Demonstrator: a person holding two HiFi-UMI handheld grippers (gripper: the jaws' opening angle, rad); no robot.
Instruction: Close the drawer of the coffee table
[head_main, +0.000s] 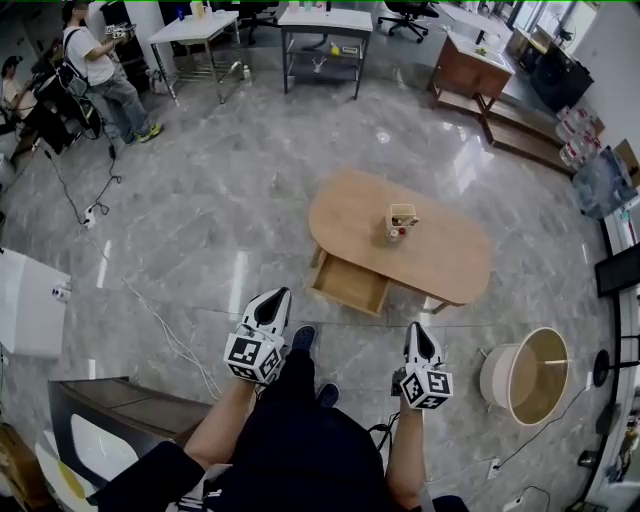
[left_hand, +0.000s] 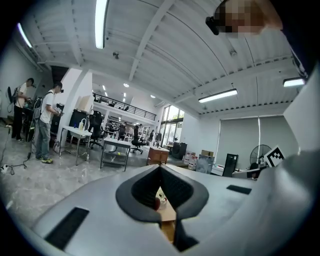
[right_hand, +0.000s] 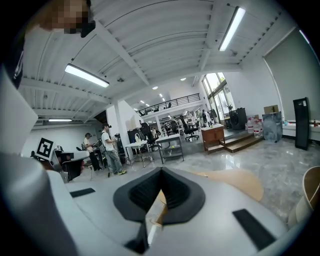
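Note:
An oval wooden coffee table (head_main: 440, 255) stands on the marble floor ahead of me. Its drawer (head_main: 350, 285) is pulled out on the near left side and looks empty. A small open box (head_main: 402, 218) with small items stands on the tabletop. My left gripper (head_main: 277, 298) hangs shut a short way before the drawer, apart from it. My right gripper (head_main: 418, 332) is shut too, held short of the table's near edge. In the left gripper view the left gripper (left_hand: 160, 168) shows its jaws meeting, with the tabletop (left_hand: 166, 209) seen through the gap. The right gripper (right_hand: 161, 173) holds nothing.
A round wooden tub (head_main: 530, 375) stands on the floor at the right. A white cabinet (head_main: 25, 300) and a floor cable (head_main: 150, 310) lie to the left, a dark seat (head_main: 100, 415) at lower left. People (head_main: 100, 70), metal tables (head_main: 320, 40) and a wooden desk (head_main: 470, 65) are far back.

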